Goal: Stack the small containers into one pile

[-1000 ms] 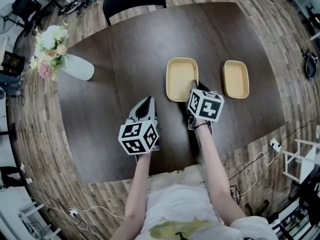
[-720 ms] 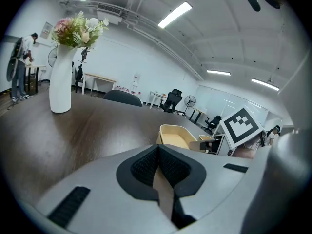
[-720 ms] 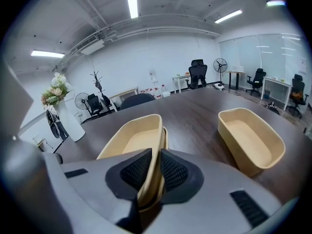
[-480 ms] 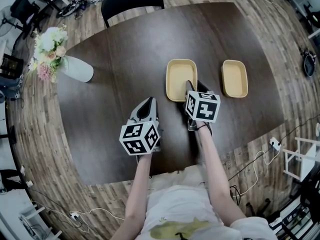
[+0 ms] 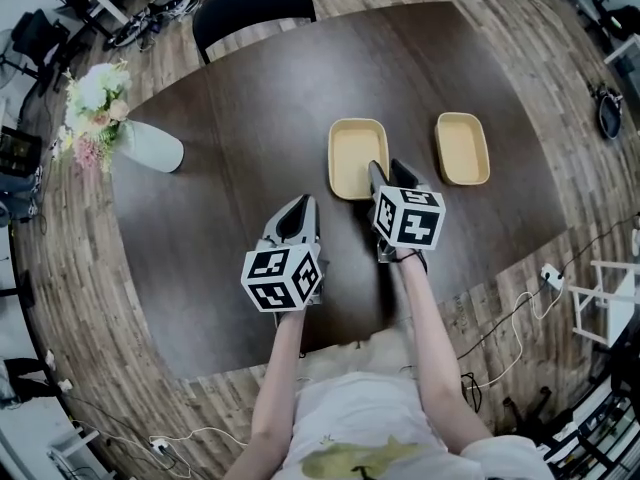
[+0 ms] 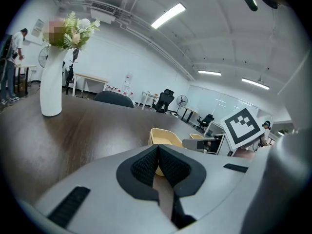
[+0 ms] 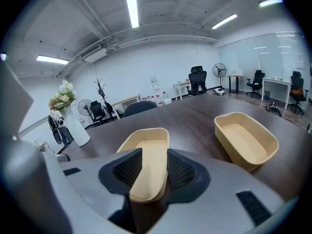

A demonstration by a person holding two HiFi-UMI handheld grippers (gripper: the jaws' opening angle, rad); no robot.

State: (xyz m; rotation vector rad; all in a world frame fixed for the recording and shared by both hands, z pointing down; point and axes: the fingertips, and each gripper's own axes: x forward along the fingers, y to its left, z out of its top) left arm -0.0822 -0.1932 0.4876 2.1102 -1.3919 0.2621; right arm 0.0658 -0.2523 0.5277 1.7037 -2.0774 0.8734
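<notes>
Though the left gripper stays clenched, the right gripper has just been opening, a container between its jaws

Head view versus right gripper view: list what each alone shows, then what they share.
Head view only: the person's arms and the marker cubes. Right gripper view only: ceiling lights, a standing fan, the end of the near container between the jaws of the right gripper, which have just been opening. Both: that container, the far container, the flower vase, the table.
</notes>
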